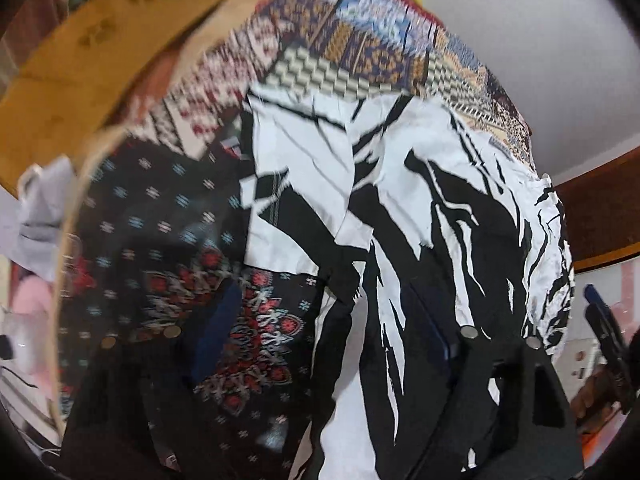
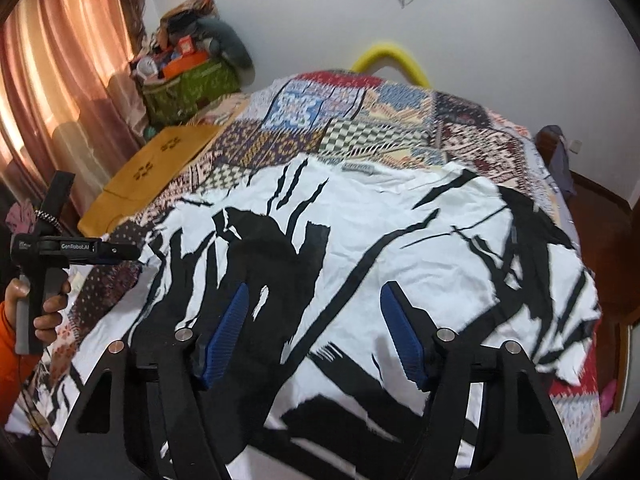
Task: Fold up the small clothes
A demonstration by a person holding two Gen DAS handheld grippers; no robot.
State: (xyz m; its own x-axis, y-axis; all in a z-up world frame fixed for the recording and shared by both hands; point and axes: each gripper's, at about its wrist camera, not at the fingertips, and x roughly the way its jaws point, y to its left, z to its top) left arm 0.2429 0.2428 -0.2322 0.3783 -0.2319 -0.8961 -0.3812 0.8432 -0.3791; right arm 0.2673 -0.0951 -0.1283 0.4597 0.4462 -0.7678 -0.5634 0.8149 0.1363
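A white garment with black brush-stroke print (image 2: pixel 360 240) lies spread flat on a patchwork bedspread (image 2: pixel 340 120). My right gripper (image 2: pixel 316 320) hovers just above its near part, blue pads (image 2: pixel 228 328) wide apart and empty. My left gripper (image 2: pixel 120 250) shows at the left edge of the right wrist view, at the garment's left edge. In the left wrist view the garment (image 1: pixel 400 200) fills the right half and hangs over the right finger; the blue left pad (image 1: pixel 216 332) shows through blur, so its state is unclear.
A mustard yellow cloth (image 2: pixel 156 168) lies on the bed's far left. A green bag of clutter (image 2: pixel 188 84) stands by the pink curtain (image 2: pixel 60 80). A yellow tube (image 2: pixel 392 60) sits behind the bed. The bed's wooden frame (image 2: pixel 600 220) runs along the right.
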